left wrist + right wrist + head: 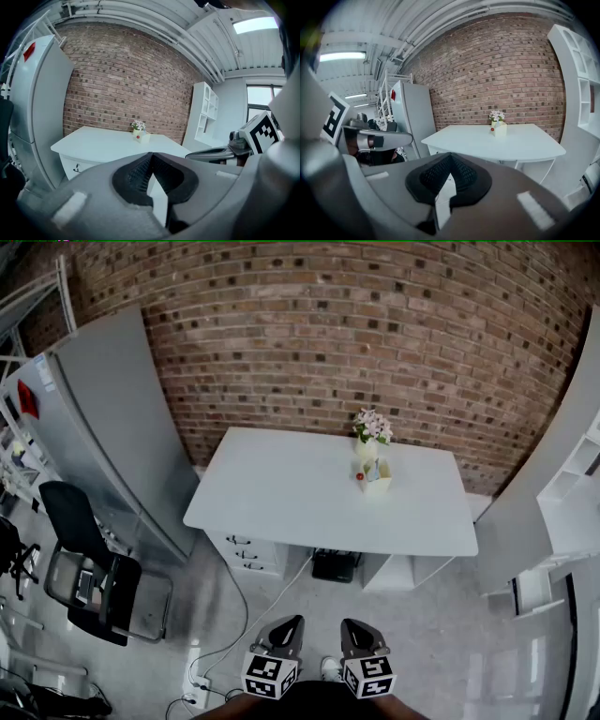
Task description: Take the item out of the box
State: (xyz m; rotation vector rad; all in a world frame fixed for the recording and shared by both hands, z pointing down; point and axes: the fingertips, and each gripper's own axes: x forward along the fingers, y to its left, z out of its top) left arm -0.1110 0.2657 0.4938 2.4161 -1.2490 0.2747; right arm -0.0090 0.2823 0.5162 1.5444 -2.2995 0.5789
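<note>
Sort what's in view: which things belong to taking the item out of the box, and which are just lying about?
Job: pale box, small red thing at it, white table, left gripper, right gripper, both shut and empty.

Lying about: flowers, black chair, grey cabinet, white shelves, drawer unit.

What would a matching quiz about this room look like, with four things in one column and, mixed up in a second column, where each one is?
Things:
1. box
2. black chair
3. white shelf unit
4. left gripper

Places:
A. low in the head view, jaws shut, holding nothing
B. on the floor, left of the table
C. on the table, beside the flowers
D. right of the table

Pairs: 1-C, 2-B, 3-D, 4-A.
</note>
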